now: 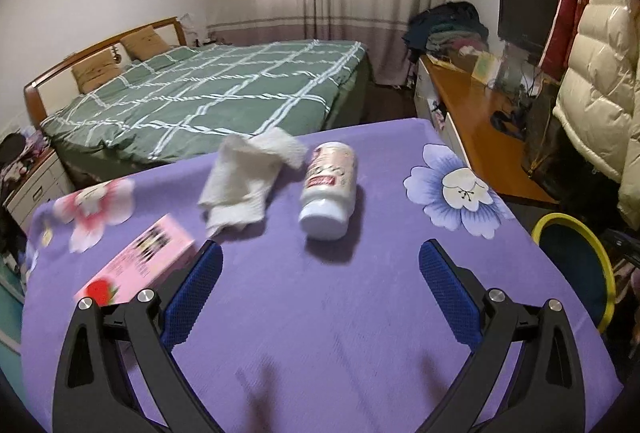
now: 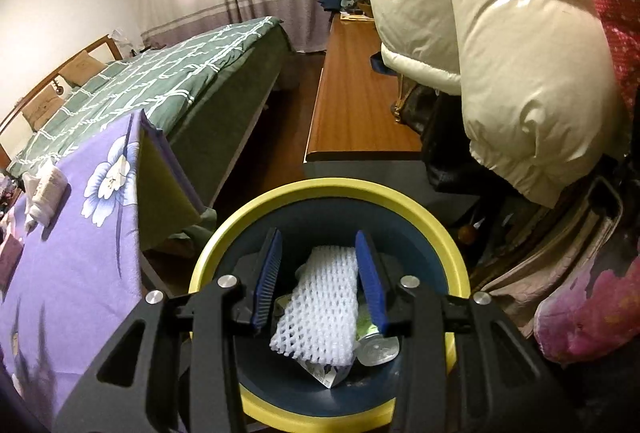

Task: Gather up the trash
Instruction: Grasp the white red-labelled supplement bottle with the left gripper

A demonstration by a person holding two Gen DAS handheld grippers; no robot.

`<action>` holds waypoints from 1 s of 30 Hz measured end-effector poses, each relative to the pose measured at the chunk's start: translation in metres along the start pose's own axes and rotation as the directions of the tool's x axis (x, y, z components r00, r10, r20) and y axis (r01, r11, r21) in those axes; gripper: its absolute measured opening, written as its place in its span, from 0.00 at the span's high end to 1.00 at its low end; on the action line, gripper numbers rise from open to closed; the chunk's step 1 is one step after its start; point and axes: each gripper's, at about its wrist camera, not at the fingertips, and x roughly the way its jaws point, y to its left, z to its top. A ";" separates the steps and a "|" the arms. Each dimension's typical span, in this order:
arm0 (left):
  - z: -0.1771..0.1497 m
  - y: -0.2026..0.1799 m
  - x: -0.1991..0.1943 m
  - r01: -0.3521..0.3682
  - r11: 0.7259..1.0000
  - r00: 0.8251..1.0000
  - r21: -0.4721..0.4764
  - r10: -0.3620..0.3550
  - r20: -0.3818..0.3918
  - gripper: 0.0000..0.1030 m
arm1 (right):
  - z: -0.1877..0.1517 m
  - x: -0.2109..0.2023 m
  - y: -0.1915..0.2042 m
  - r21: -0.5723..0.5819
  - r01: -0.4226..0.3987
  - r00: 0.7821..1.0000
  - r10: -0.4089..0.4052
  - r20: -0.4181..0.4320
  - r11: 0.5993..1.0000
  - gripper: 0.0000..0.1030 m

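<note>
My left gripper [image 1: 320, 265] hovers over purple floral tablecloth [image 1: 320, 333], jaws spread wide, nothing between. Ahead on cloth: white bottle [image 1: 328, 189] lying on side, crumpled white tissue [image 1: 244, 181] beside it, pink box [image 1: 140, 265] at left. My right gripper [image 2: 318, 283] sits above yellow-rimmed bin [image 2: 320, 193], jaws parted; white foam net [image 2: 320, 309] between them, contact unclear; can [image 2: 378, 349] below.

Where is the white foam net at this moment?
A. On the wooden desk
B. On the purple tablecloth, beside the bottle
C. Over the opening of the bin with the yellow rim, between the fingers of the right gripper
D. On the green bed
C: in the right wrist view the white foam net lies between the fingers of the right gripper, above the yellow-rimmed bin.
</note>
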 end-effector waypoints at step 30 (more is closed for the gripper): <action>0.051 -0.015 0.143 0.044 0.999 0.976 0.028 -0.037 -0.215 0.54 | -0.007 -0.001 -0.002 0.000 -0.046 0.999 0.046 -0.020 0.999 0.61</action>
